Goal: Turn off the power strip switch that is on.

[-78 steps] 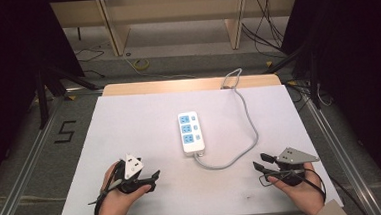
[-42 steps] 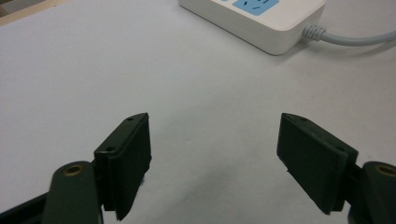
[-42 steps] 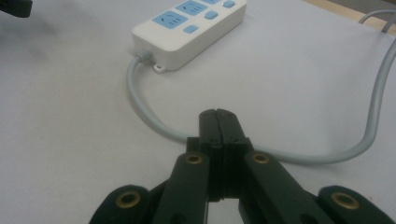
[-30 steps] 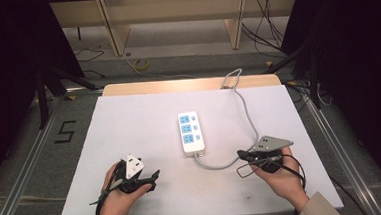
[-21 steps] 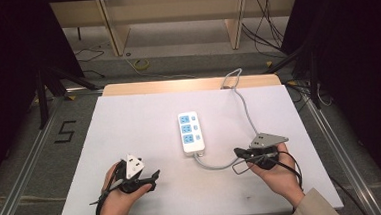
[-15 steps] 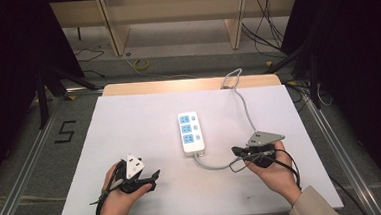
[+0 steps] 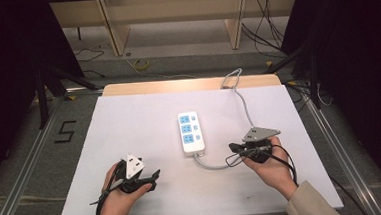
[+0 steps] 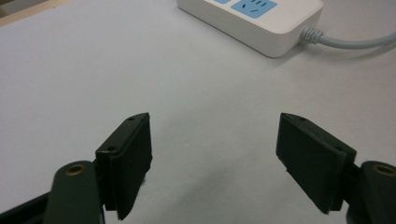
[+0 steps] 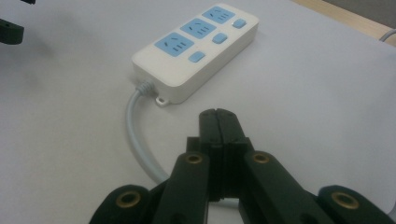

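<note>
Power strip lies mid-table, its cord curving toward the right gripper, jaws pressed together and empty; left gripper rests near the front edge, jaws wide apart.

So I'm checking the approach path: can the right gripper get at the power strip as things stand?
Probably yes. The right gripper sits just beside the power strip with only bare table and the strip's grey cord between them. Its jaws are shut, so it would need to open to grasp.
</note>
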`<state>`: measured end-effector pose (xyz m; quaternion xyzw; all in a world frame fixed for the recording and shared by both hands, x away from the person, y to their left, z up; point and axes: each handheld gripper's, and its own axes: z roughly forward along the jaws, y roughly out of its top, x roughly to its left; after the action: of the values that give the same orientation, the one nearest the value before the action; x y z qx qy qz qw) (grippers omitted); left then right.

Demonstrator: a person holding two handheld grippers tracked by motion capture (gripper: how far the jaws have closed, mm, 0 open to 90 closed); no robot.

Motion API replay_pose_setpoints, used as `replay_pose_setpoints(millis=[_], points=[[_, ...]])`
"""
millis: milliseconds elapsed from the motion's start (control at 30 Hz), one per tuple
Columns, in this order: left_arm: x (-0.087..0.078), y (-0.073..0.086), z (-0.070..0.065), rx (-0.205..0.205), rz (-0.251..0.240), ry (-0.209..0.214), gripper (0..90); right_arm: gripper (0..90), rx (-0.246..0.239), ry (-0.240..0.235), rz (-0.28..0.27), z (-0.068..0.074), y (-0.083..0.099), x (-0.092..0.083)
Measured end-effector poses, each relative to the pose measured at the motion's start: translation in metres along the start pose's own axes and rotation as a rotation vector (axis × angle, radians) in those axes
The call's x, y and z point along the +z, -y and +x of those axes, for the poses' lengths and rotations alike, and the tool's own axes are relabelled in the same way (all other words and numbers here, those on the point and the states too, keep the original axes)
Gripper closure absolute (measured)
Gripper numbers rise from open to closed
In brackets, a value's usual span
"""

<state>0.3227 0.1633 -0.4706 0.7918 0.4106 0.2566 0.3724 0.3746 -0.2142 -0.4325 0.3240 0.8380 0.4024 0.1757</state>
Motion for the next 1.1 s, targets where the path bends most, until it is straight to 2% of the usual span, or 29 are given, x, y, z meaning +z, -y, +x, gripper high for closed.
replay_pose_setpoints(millis=[1100], points=[[0.001, 0.0, 0.0, -0.005, -0.005, -0.002, 26.9, 90.0, -0.033, -0.022, 0.036, 0.003, -0.033, 0.024]])
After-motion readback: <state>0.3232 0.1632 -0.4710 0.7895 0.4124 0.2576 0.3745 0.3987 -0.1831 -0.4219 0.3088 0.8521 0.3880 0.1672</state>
